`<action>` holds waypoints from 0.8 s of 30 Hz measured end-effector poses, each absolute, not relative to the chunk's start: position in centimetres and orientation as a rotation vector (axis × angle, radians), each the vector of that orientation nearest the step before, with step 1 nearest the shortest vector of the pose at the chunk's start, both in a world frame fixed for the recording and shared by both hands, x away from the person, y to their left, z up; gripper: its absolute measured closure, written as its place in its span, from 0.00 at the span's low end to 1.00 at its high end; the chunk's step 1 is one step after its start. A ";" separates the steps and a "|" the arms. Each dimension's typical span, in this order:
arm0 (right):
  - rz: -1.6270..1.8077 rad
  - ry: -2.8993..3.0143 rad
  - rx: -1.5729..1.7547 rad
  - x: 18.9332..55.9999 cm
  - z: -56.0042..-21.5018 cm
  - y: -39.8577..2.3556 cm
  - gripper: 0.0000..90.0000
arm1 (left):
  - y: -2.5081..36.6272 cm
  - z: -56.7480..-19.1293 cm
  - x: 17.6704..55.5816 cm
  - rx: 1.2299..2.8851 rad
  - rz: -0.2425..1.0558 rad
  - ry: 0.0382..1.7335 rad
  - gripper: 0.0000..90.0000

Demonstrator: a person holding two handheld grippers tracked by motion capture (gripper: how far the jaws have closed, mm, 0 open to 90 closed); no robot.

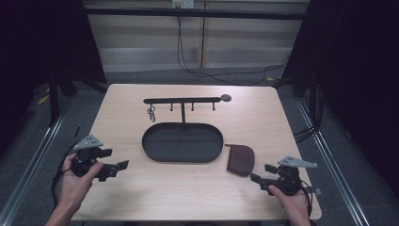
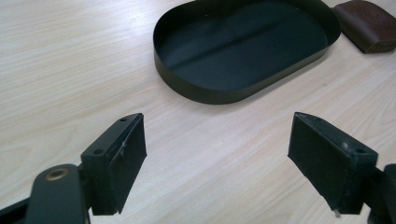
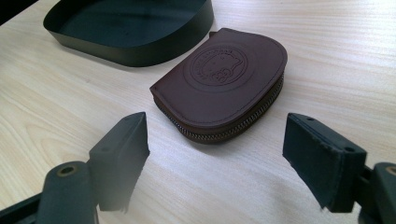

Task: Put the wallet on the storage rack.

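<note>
Pale wood surface [image 1: 188, 188], fenced by a dark frame and trailing cables, is carrying everything I am working with. At far left I am holding the left gripper [image 1: 123, 164] low over bare wood, jaws spread wide and gripping nothing, pointing toward the black oval tray [image 1: 149, 149]; I judge it is waiting in reserve. At centre, the tray is sitting empty, likely as the receiving dish, with a thin black hook rack [image 1: 182, 100] rising at its far rim and a small ring [image 1: 151, 112] dangling from its left hook. Just right of the tray, barely apart from its wall, the brown zipped coin pouch [image 3: 224, 81] is lying flat, embossed face up. At far right I am aiming the right gripper [image 3: 215, 154] at it, jaws released and straddling the near zipper edge without touching, lined up for a pinch.
</note>
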State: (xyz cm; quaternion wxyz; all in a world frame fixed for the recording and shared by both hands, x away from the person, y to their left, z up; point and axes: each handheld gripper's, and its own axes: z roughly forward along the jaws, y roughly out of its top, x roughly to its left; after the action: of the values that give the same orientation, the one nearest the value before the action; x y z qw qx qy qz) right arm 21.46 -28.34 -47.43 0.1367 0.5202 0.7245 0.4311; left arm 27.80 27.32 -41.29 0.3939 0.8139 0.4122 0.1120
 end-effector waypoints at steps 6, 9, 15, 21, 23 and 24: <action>1.211 2.103 1.496 21.9 -47.3 -28.3 0.25 | 26.5 -43.1 26.4 2.093 0.267 1.030 0.21; 1.194 2.095 1.497 22.2 -47.1 -28.4 0.26 | 26.4 -44.0 25.6 2.090 0.259 1.033 0.21; 1.157 2.118 1.486 22.5 -46.1 -28.5 0.27 | 26.4 -45.1 24.6 2.026 0.256 1.033 0.21; 1.173 2.151 1.507 23.2 -44.5 -28.6 0.31 | 26.1 -46.3 24.4 1.953 0.234 1.030 0.21; 1.142 2.168 1.512 23.7 -44.1 -28.4 0.31 | 25.8 -46.4 24.3 1.963 0.195 0.994 0.21; 1.138 2.173 1.515 24.0 -44.0 -28.4 0.32 | 25.5 -46.5 24.2 1.974 0.176 0.970 0.22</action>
State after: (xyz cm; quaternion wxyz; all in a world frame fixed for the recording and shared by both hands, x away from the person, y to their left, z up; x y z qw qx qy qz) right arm 23.97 -28.36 -43.99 0.1287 0.5210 0.7475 0.3914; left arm 24.20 25.53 -46.48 0.4509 0.7985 0.3924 0.0711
